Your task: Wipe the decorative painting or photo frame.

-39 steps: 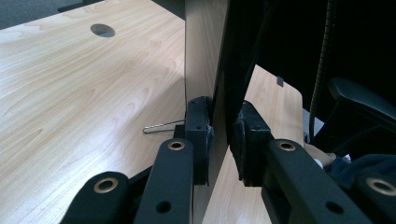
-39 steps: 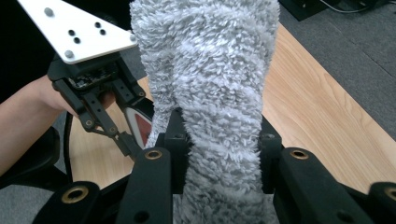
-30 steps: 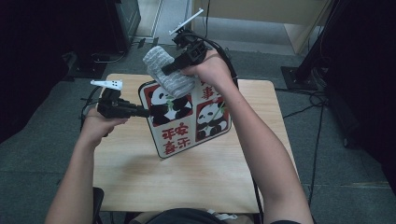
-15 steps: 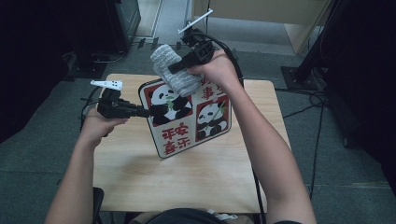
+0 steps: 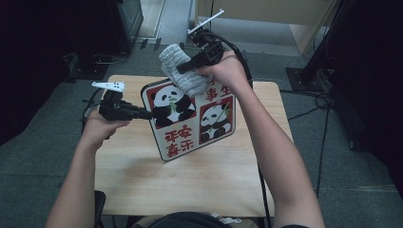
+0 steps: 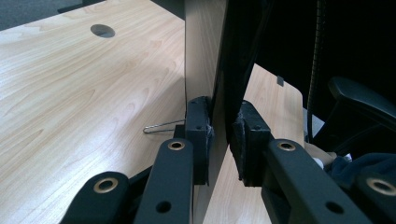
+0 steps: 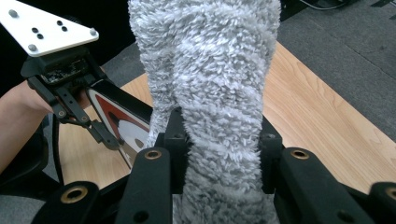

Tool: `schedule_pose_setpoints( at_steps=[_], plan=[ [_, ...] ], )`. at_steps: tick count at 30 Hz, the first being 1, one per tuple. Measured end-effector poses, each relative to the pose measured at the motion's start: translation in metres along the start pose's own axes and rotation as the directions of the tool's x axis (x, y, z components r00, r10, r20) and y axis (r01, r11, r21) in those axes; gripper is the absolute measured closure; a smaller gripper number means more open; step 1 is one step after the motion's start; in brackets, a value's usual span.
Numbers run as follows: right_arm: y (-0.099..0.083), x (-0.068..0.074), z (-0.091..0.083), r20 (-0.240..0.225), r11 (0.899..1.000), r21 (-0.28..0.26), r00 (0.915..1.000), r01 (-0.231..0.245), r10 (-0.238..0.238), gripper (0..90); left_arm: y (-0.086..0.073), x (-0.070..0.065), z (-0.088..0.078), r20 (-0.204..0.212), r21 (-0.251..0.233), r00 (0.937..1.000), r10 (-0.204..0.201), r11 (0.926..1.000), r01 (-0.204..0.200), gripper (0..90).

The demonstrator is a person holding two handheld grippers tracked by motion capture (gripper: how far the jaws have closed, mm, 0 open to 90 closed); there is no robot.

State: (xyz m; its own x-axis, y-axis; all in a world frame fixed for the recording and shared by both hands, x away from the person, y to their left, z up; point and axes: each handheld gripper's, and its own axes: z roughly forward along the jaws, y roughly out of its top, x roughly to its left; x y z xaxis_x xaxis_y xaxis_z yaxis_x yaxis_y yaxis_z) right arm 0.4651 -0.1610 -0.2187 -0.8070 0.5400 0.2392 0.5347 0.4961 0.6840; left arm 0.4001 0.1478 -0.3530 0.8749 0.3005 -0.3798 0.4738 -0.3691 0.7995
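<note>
Left gripper (image 5: 142,113) was clamped on the left edge of the panda board (image 5: 192,118), fingers (image 6: 198,135) pinching the thin panel from both faces, as the left gripper view showed. The board stood on its lower edge on the counter (image 5: 190,185), tilted, printed face toward the person, near the counter's middle. That hold looked meant to brace it upright so the face could be rubbed without the board sliding or tipping.

Right gripper (image 5: 183,68) was pinching a grey fluffy cloth (image 5: 183,71), fingers (image 7: 175,140) squeezing the bunched towel at both sides. The cloth hung over the board's far top corner, touching the upper edge above the left panda picture. Grip sat low on the cloth, leaving a thick wad sticking out past the fingertips, probably so soft fabric rather than hard fingers met the surface.

In the right gripper view the left gripper (image 7: 100,133) showed farther off at the board's edge, with its white plate (image 7: 46,30) on top.

Judged step: wiping the board's face, at the top, most of the printed area below apparently yet to be covered. Risk: pushing too hard at the top corner could lever the board out of the left pinch. A small wire clip (image 6: 161,126) lay on the counter behind the board, apart from it.
</note>
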Motion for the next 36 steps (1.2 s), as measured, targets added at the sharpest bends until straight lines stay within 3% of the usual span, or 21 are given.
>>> schedule_pose_setpoints(
  at_steps=[36],
  plan=[
    [-0.018,-0.025,-0.024,0.063,0.999,-0.041,0.9978,-0.016,0.018,67.3,-0.001,0.0,0.0,-0.001,0.001,1.0,0.004,1.0,-0.004,78.3]
  ],
)
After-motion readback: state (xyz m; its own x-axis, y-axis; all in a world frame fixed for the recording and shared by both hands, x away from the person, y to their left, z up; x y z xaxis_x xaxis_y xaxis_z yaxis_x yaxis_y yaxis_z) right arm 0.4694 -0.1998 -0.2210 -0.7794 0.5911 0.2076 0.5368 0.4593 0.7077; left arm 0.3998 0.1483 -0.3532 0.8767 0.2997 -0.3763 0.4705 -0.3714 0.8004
